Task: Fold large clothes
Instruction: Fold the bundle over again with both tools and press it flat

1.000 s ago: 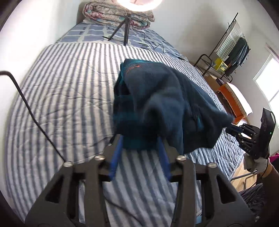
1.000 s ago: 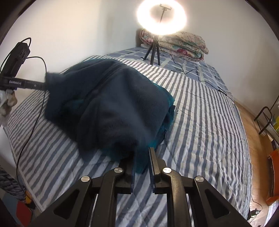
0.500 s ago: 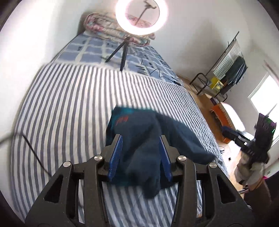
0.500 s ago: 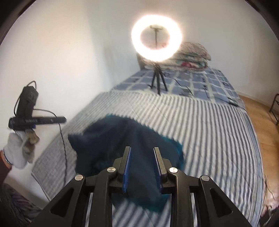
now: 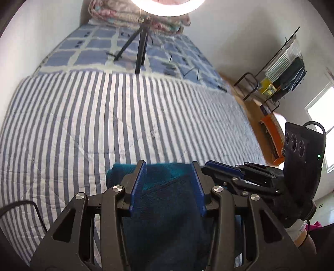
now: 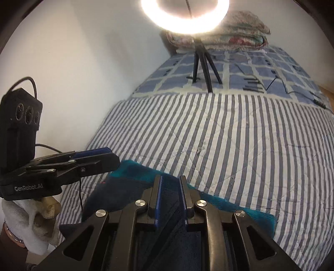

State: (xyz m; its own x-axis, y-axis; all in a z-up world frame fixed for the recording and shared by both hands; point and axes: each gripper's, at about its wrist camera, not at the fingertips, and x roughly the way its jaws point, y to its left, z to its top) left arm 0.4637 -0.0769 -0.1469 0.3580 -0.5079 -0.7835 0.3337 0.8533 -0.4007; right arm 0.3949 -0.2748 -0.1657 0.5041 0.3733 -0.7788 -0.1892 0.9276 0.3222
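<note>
A dark blue fleece garment (image 5: 167, 200) with teal edges lies on the striped bed cover (image 5: 104, 125), close under both grippers. My left gripper (image 5: 168, 163) hovers over its far edge with the jaws apart, and the cloth shows flat behind the pads, not pinched. In the right wrist view the left gripper (image 6: 115, 163) ends at the garment's (image 6: 129, 173) far left corner. My right gripper (image 6: 171, 177) is closing at the same far edge, with dark cloth filling its narrow gap. From the left wrist view the right gripper (image 5: 206, 164) sits right beside the left one.
A ring light on a tripod (image 6: 200, 62) stands on the checked sheet near folded quilts (image 5: 125, 12) at the head of the bed. Right of the bed are a clothes rack (image 5: 281, 68) and an orange box (image 5: 271, 133). A cable (image 5: 31, 208) and a gloved hand (image 6: 25, 225) are at the left.
A second ago the garment was bunched at the right fingers. Both grippers then rose clear of it, and now sit low and close together at its far edge, the right jaws narrower.
</note>
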